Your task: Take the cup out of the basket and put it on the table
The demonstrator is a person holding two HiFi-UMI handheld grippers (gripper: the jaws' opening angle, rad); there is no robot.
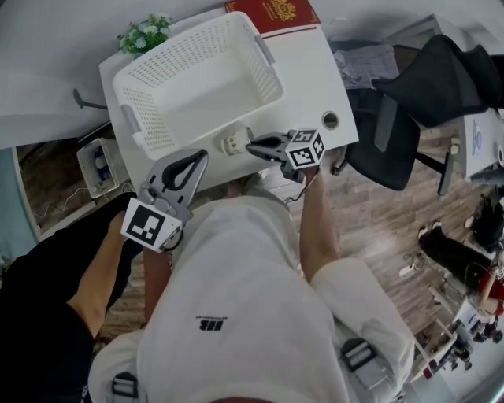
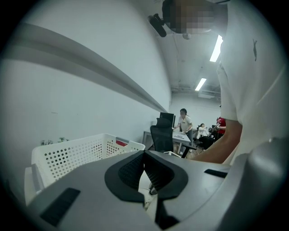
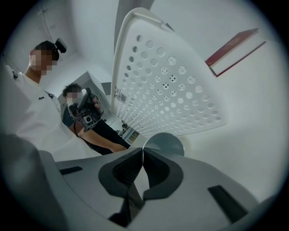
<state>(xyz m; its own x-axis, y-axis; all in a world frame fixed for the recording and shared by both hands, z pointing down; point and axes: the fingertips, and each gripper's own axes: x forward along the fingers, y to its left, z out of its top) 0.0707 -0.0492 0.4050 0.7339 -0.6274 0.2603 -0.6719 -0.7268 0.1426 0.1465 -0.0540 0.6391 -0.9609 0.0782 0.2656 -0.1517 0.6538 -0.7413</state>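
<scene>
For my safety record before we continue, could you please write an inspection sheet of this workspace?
Surface: white table, mostly bare.
Job's things: cup outside the basket, near the table's front edge.
Clutter: red book, small plant.
Claws: right claw shut on the cup's rim; left claw shut, empty.
Cables: nothing seen on the table.
Surroundings: black chair, wooden floor.

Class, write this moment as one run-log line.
cup outside basket, over table | right gripper shut on cup | left gripper shut, empty
</scene>
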